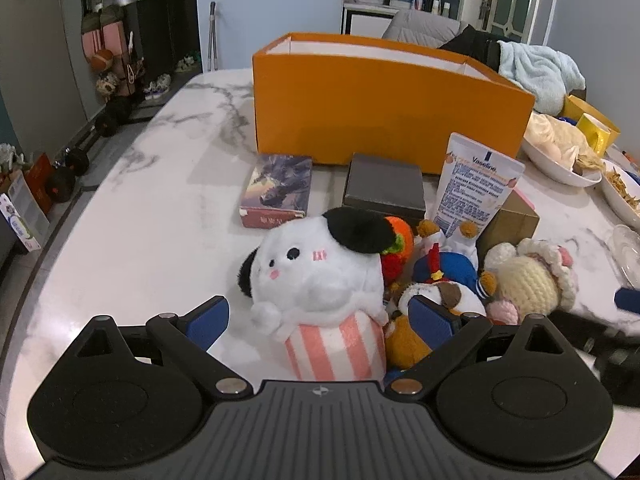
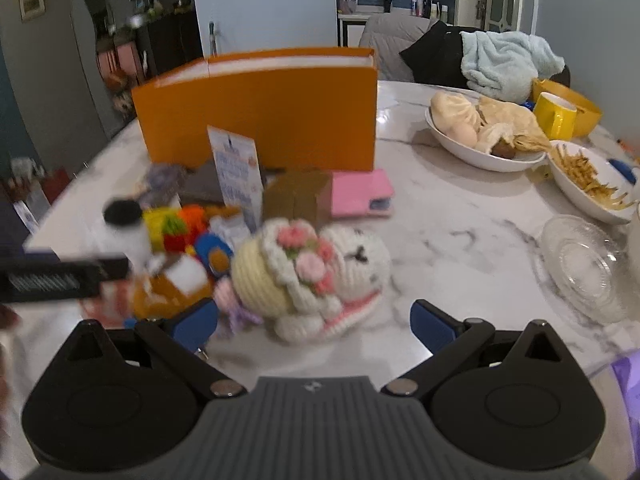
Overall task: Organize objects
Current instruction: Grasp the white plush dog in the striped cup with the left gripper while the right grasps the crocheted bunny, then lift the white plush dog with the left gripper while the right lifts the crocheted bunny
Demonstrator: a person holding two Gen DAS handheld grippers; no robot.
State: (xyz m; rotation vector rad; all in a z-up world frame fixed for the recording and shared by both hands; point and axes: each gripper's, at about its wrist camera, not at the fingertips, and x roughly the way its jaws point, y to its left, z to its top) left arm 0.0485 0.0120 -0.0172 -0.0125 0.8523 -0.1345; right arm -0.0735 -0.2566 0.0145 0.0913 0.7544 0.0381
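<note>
Both tongs spread wide, nothing held. Left gripper [image 1: 320, 318] straddles the white plush [image 1: 316, 276] w/ black ear & pink-striped base; its right finger sits against a brown/white plush [image 1: 440, 294]. Right gripper [image 2: 316, 322] has the crocheted doll [image 2: 308, 276] between its fingers, not touching. Toys sit in a tight pile mid-table [image 1: 160, 220]. Behind pile: card box [image 1: 278, 190], grey box [image 1: 384, 186], Vaseline tube [image 1: 476, 184] upright, brown box [image 2: 298, 196], pink case [image 2: 362, 194]. Orange box [image 1: 380, 112] stands open beyond them, toward far edge. Along right edge: food bowls [image 2: 476, 156], glass dish [image 2: 584, 264], yellow mug [image 2: 554, 114].
</note>
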